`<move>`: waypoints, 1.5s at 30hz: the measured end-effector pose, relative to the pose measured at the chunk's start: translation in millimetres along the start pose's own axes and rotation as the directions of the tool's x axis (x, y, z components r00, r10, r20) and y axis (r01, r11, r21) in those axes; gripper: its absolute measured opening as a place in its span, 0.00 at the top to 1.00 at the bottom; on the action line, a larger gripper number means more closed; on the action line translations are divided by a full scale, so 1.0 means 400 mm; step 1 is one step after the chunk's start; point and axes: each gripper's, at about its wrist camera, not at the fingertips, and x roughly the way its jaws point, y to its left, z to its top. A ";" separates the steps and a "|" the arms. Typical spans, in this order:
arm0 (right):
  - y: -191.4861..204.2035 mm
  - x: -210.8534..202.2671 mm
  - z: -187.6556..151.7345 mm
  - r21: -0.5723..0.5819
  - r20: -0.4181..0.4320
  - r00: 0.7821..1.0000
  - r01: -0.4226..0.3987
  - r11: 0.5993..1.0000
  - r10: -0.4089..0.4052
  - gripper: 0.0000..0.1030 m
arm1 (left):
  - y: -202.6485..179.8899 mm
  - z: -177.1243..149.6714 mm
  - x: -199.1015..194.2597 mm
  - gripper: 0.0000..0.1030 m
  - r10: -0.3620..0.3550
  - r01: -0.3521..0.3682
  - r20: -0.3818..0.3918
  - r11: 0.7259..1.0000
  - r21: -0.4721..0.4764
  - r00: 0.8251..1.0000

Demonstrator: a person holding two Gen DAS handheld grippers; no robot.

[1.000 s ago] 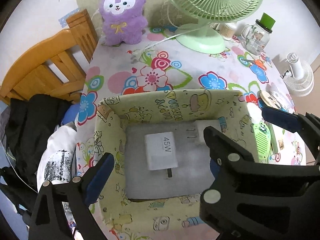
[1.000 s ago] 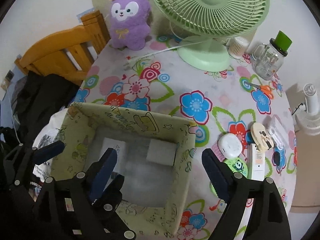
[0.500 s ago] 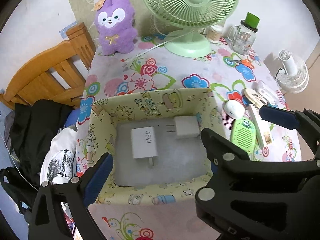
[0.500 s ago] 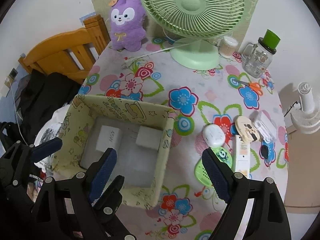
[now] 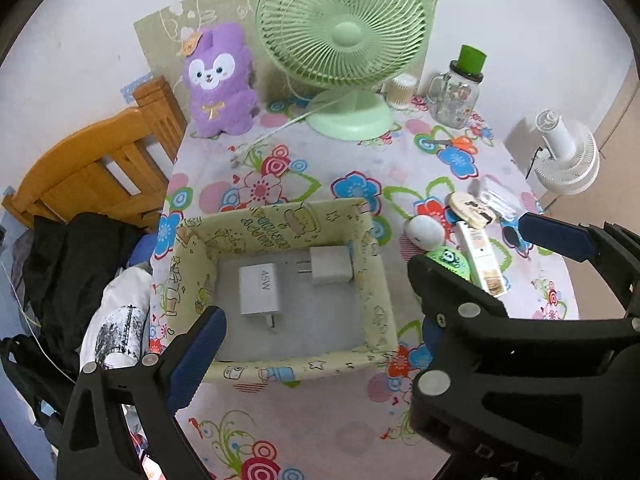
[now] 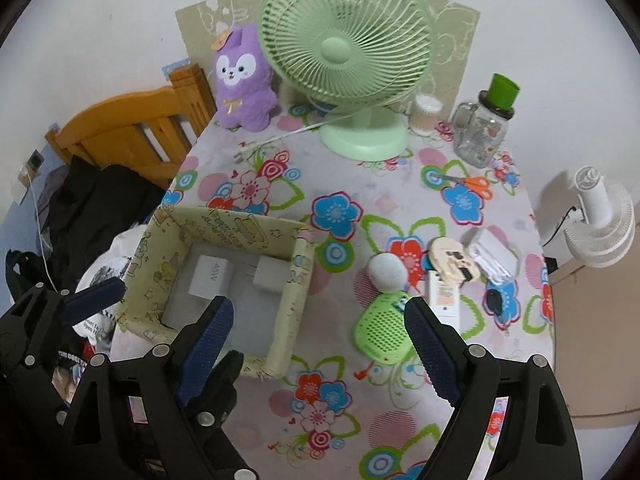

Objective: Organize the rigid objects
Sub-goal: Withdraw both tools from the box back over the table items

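Observation:
A cartoon-print box (image 5: 280, 224) (image 6: 224, 224) stands on the flowered table, holding a white 45W charger (image 5: 258, 290) (image 6: 210, 276) and a smaller white charger (image 5: 330, 266) (image 6: 272, 276). To its right lie a white oval object (image 6: 387, 272), a green perforated object (image 6: 384, 328), a white tube (image 6: 442, 296), a round cartoon disc (image 6: 454, 260) and a clear case (image 6: 492, 258). My left gripper (image 5: 312, 340) hangs open over the box's near wall, empty. Beside it, my right gripper (image 6: 316, 344) is open over the table between the box and the green object, empty.
At the back stand a green fan (image 6: 348, 52), a purple plush (image 6: 242, 80), a glass jar with a green lid (image 6: 486, 132) and orange scissors (image 6: 472, 182). A wooden chair (image 6: 132, 132) with dark clothes is at the left. A white fan (image 6: 600, 220) is off the right edge.
Both grippers have risen and drawn back from the box, side by side. More of the table shows, and the items right of the box have come into view. Both stay open.

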 end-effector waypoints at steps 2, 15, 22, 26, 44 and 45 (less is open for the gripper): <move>-0.010 -0.017 -0.007 -0.004 0.014 1.000 0.020 1.000 -0.020 0.13 | -0.016 -0.001 -0.010 0.03 0.001 -0.001 0.005 1.000 0.011 1.000; -0.106 -0.083 -0.056 0.018 0.037 0.998 0.054 0.998 -0.054 0.13 | -0.118 -0.018 -0.050 0.03 -0.013 0.011 0.037 0.997 0.078 0.999; -0.166 -0.118 -0.074 0.032 0.065 0.996 0.064 0.997 -0.066 0.13 | -0.178 -0.019 -0.062 0.03 -0.020 0.015 0.046 0.994 0.108 0.999; -0.202 -0.130 -0.081 0.041 0.071 0.995 0.066 0.997 -0.069 0.13 | -0.215 -0.018 -0.065 0.03 -0.038 0.032 0.049 0.992 0.121 0.998; -0.369 -0.141 -0.117 0.049 0.066 0.995 0.071 0.996 -0.074 0.13 | -0.349 0.001 -0.031 0.03 -0.080 0.080 0.002 0.995 0.066 0.997; -0.380 -0.139 -0.118 0.049 0.064 0.995 0.069 0.996 -0.072 0.13 | -0.356 0.001 -0.028 0.03 -0.073 0.073 0.004 0.995 0.063 0.997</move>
